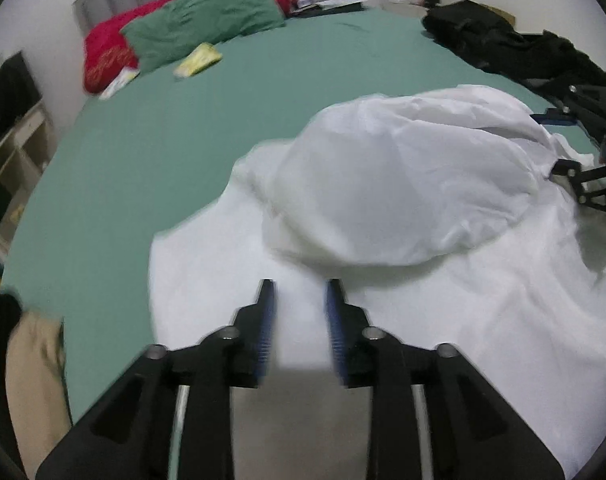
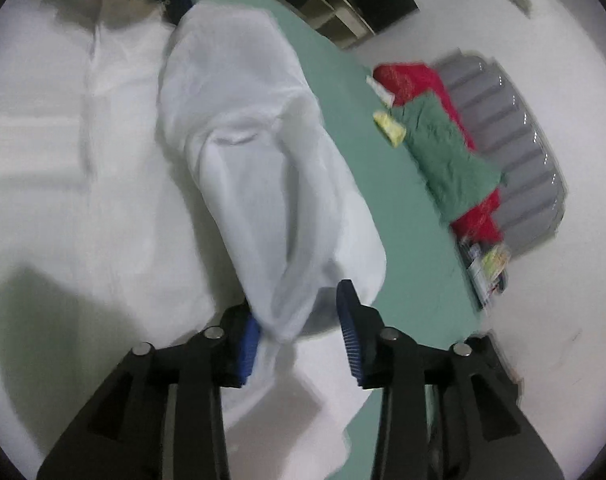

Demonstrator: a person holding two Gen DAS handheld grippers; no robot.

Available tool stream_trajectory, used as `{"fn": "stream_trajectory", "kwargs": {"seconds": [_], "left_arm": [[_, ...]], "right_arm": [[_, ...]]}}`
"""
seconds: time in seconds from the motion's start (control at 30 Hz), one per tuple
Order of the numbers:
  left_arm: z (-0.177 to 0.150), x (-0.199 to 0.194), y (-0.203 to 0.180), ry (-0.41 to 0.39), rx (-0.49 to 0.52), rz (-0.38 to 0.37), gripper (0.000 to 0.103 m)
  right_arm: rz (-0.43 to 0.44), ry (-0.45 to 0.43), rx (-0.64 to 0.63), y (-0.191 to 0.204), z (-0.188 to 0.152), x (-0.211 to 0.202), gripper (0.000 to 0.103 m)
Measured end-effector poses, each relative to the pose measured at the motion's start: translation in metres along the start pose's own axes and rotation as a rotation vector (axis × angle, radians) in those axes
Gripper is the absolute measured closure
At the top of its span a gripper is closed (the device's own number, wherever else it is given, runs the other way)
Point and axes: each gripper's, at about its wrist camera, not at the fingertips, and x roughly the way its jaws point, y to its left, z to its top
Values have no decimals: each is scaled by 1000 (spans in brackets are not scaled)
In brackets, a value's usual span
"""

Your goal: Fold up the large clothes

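Note:
A large white garment (image 1: 403, 200) lies on a green bed sheet (image 1: 143, 152), with a raised fold billowing over its flat lower part. My left gripper (image 1: 299, 292) is open and empty, just above the flat white cloth. My right gripper (image 2: 299, 312) is open, with the end of the lifted white fold (image 2: 263, 160) hanging between its blue pads (image 2: 349, 320); the cloth touches the left pad. The right gripper also shows at the right edge of the left wrist view (image 1: 583, 148).
A green pillow (image 1: 207, 20) and a red pillow (image 1: 107, 52) lie at the grey headboard (image 2: 515, 140). Dark clothes (image 1: 515, 48) are piled at the far right of the bed. A beige garment (image 1: 35, 368) lies at the near left. Shelves (image 1: 11, 160) stand left of the bed.

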Motion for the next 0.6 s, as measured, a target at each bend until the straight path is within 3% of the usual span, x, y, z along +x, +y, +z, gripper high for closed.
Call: {"fn": "stream_trajectory", "kwargs": {"seconds": [0.1,0.2,0.37,0.4,0.43,0.47,0.6], "left_arm": [[-22,-27,9,-20,-102,-58,63],[-37,-48,16,-40,-184,-74,62],[-61,-68,31,-49,-341,-112,61],[-66,-69,33,-40,-361,-113,61],[-69,-70,35,-30,-375,-110,61],[-71,-72,38,-23,-383,-108,61],[-68,-80,47,-65,-398,-131,61]], "right_arm": [[22,-24,119,-5,3,-23,45],[98,-123,251,-8,31,-37,34],[211,-92,482,7,82,16,33],[236,-64,537,13,84,26,38],[293,-24,610,14,84,42,53],[371,6,680,15,82,55,100],[458,9,689,35,78,36,101]]}}
